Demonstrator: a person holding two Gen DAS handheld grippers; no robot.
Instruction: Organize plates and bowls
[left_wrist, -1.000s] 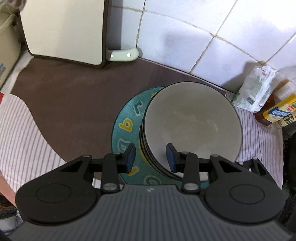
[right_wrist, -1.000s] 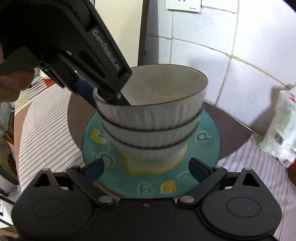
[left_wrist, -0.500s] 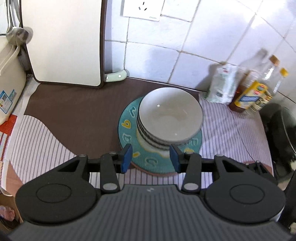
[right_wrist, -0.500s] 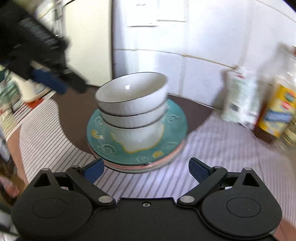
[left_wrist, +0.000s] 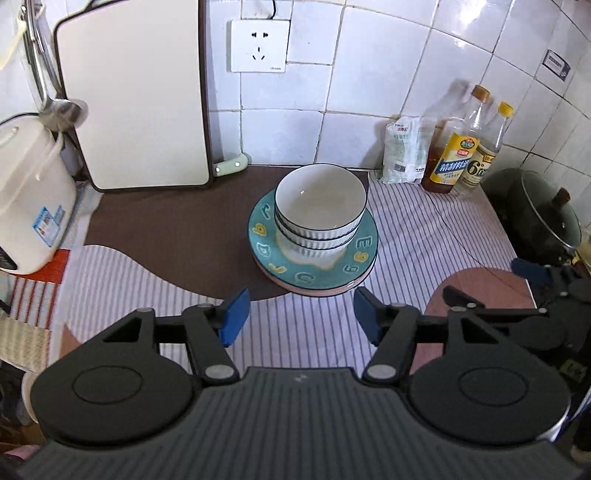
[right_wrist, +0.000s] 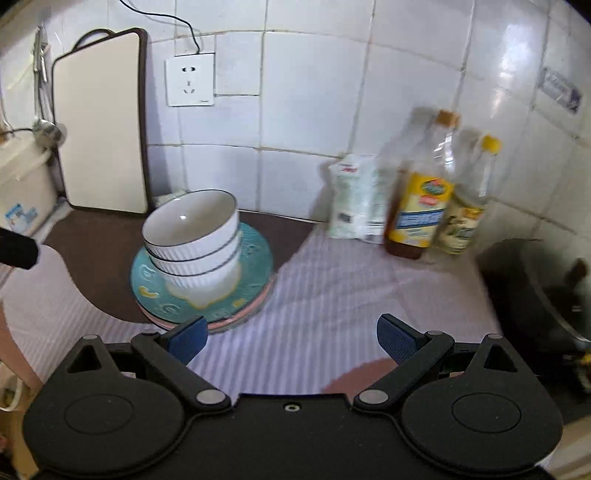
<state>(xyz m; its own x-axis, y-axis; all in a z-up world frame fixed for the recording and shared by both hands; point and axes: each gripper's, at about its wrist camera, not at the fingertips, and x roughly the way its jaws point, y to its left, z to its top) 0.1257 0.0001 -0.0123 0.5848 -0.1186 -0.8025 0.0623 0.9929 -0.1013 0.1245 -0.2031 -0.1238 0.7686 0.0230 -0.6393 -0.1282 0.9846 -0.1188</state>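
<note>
Bowls and plates stand stacked as both tools back away. Nearest the lens, the left gripper (left_wrist: 300, 319), its blue-padded jaws just opened further and holding nothing, has risen clear of the pile; the right gripper (right_wrist: 290, 339) also hangs spread and empty. Beyond them, three ribbed white ceramic bowls (left_wrist: 320, 206) nest on a glossy teal letter-patterned plate (left_wrist: 364, 254) over a pink plate (right_wrist: 258, 306), suggesting the tidying is nearly finished. Behind the stack, a cream cutting board (left_wrist: 136, 103) leans against glazed white wall tiles (left_wrist: 384, 74).
</note>
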